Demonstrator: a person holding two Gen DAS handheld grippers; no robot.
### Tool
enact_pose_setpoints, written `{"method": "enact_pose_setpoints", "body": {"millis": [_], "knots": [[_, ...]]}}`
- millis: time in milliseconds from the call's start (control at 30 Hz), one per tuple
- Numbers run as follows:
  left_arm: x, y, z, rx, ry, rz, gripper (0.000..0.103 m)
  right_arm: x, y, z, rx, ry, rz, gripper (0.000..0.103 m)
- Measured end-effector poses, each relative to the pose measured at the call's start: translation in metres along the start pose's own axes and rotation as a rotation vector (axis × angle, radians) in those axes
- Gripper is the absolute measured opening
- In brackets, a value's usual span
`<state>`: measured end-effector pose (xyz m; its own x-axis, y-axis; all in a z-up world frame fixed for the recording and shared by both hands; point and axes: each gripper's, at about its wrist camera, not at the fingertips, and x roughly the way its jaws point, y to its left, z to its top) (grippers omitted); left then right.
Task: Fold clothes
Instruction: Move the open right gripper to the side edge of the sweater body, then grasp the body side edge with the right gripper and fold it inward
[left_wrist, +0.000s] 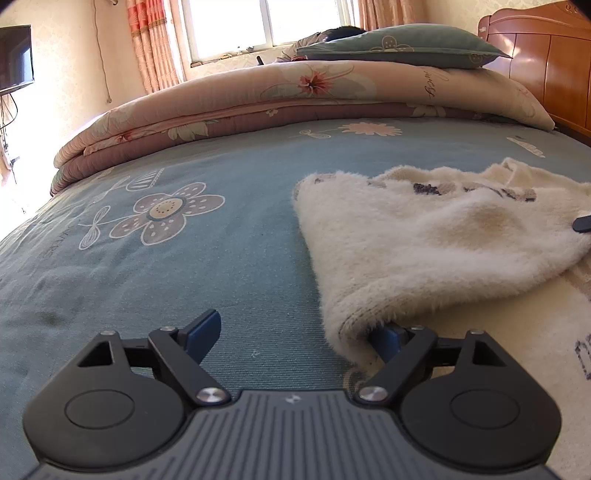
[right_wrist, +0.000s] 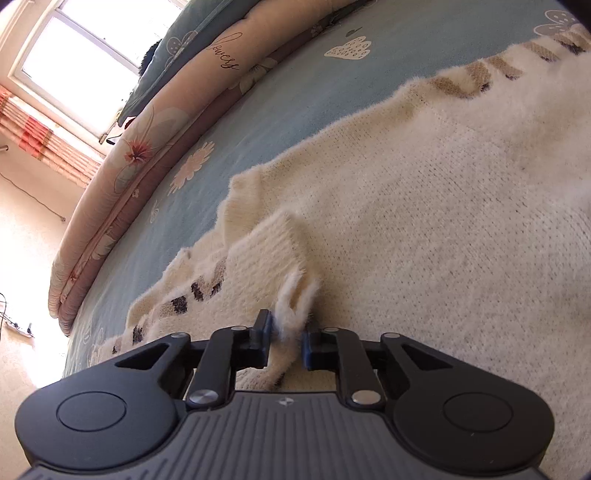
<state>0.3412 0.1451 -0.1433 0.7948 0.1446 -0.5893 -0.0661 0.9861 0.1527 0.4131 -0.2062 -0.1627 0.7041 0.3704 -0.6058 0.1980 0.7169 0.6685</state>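
A fluffy cream sweater (left_wrist: 443, 236) with dark and tan pattern marks lies on the blue flowered bedsheet (left_wrist: 221, 258), a flap of it folded over. My left gripper (left_wrist: 295, 336) is open wide at the sweater's left edge. The folded corner drapes over its right fingertip (left_wrist: 389, 338), while the left fingertip (left_wrist: 203, 330) rests over bare sheet. In the right wrist view the sweater (right_wrist: 443, 206) fills the right side. My right gripper (right_wrist: 287, 334) is shut on a fuzzy ribbed sleeve end (right_wrist: 273, 251) that is pulled across the sweater's body.
A folded pink floral quilt (left_wrist: 258, 107) and a teal pillow (left_wrist: 402, 46) lie at the far side of the bed. A wooden headboard (left_wrist: 546, 55) stands at the right. A window (left_wrist: 258, 22) with curtains is behind, and a dark screen (left_wrist: 14, 55) hangs at the left.
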Motion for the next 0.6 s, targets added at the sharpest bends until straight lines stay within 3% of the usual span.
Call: {"method": "enact_pose_setpoints", "body": {"millis": [167, 333, 433, 600], "knots": [[0.0, -0.001, 0.001, 0.012, -0.003, 0.013, 0.087, -0.021, -0.002, 0.01, 0.002, -0.029, 0.055, 0.009], [0.003, 0.002, 0.002, -0.009, 0.005, -0.003, 0.087, -0.028, -0.01, 0.015, -0.013, -0.064, 0.008, 0.009], [0.004, 0.003, 0.002, -0.016, 0.007, -0.006, 0.088, -0.017, -0.023, 0.015, -0.01, -0.003, -0.03, 0.011], [0.004, 0.005, 0.002, -0.028, 0.012, -0.014, 0.088, -0.021, -0.029, 0.012, -0.009, -0.01, -0.024, 0.009]]}}
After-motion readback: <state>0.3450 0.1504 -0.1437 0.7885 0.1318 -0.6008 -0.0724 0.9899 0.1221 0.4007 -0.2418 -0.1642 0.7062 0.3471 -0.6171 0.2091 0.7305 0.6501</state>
